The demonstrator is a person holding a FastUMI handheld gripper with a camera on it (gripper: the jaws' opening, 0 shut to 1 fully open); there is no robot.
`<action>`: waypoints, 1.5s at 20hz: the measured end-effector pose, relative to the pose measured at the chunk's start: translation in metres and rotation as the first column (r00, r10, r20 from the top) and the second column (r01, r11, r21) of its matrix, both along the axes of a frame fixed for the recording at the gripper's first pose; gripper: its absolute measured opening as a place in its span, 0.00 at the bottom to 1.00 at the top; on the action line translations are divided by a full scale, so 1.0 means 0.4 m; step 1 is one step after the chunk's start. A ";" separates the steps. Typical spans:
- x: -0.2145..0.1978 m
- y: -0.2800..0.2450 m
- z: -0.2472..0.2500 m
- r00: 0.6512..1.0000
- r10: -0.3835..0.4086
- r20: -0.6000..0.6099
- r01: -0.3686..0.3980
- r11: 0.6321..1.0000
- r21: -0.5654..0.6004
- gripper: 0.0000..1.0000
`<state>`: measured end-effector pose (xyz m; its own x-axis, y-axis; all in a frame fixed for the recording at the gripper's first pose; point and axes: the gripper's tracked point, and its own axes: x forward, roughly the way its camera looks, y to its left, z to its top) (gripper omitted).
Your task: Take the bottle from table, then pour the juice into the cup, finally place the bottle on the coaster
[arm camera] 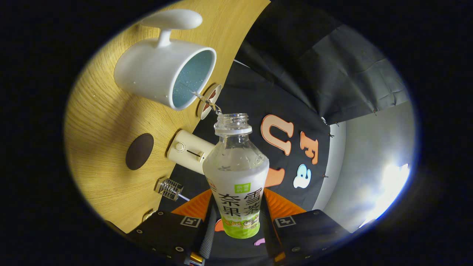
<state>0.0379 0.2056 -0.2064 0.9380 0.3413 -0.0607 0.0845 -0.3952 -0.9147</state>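
Claw: my claw [236,221] is clamped on the bottle [236,173], one finger on each side of its labelled lower body.
Bottle: held between the fingers and tipped hard over, uncapped neck pointing ahead at the cup [166,72], off the counter [99,147].
Pour: a thin thread of juice [207,102] runs from the neck into the cup's mouth. I judge we're mid-pour!
Cup: just beyond the neck, standing on the counter, handle on the far side.
Coaster: the dark round disc [139,151], off to the left of the bottle, I take for the coaster; the bottle goes there last.
Handling: thin clear plastic, probably light now and easily squashed, so I'd keep the grip low on the label.
Hard to see: the fingertips hide behind the bottle; the level left inside is unclear.
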 end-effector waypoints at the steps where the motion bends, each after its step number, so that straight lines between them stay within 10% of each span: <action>1: -0.002 0.001 0.001 1.000 0.008 -0.001 -0.008 1.000 -0.006 0.58; 30: 0.033 0.081 0.068 0.986 0.155 0.055 -0.145 0.978 -0.151 0.57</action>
